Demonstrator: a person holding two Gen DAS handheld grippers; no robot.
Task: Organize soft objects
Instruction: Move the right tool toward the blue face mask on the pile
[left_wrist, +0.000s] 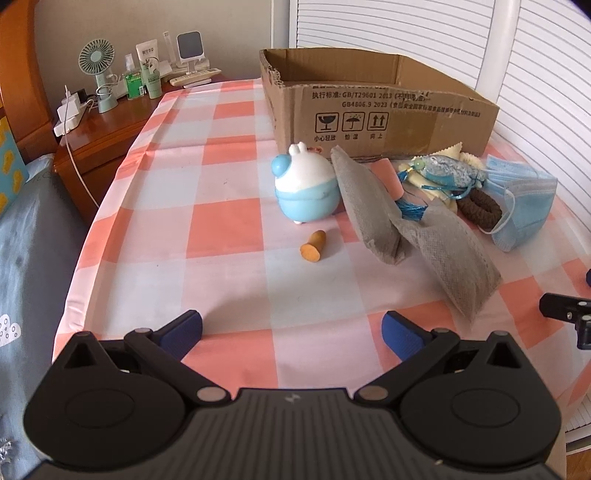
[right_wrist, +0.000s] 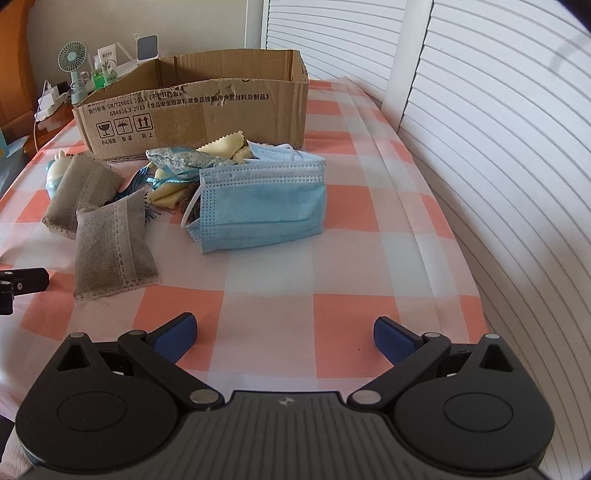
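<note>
On the pink-and-white checked cloth (left_wrist: 221, 221) lies a heap of soft things in front of an open cardboard box (left_wrist: 373, 110) (right_wrist: 199, 110). A blue-and-white squishy toy (left_wrist: 304, 184) stands at the left, with an orange foam earplug (left_wrist: 314, 246) before it. Two grey fabric pouches (left_wrist: 373, 214) (right_wrist: 110, 243) overlap. Further right are a blue tasselled sachet (left_wrist: 439, 170) (right_wrist: 181, 158), a brown hair tie (left_wrist: 480, 208), a yellow cloth (right_wrist: 225, 142) and blue face masks (left_wrist: 517, 199) (right_wrist: 258, 199). My left gripper (left_wrist: 293, 334) and right gripper (right_wrist: 284, 334) both stand open and empty, short of the heap.
A wooden bedside table (left_wrist: 96, 129) at the back left carries a small fan (left_wrist: 96, 59), bottles and a charger. White louvred doors (right_wrist: 480, 129) run along the right. The cloth's edge drops off at the left, beside grey bedding (left_wrist: 29, 236).
</note>
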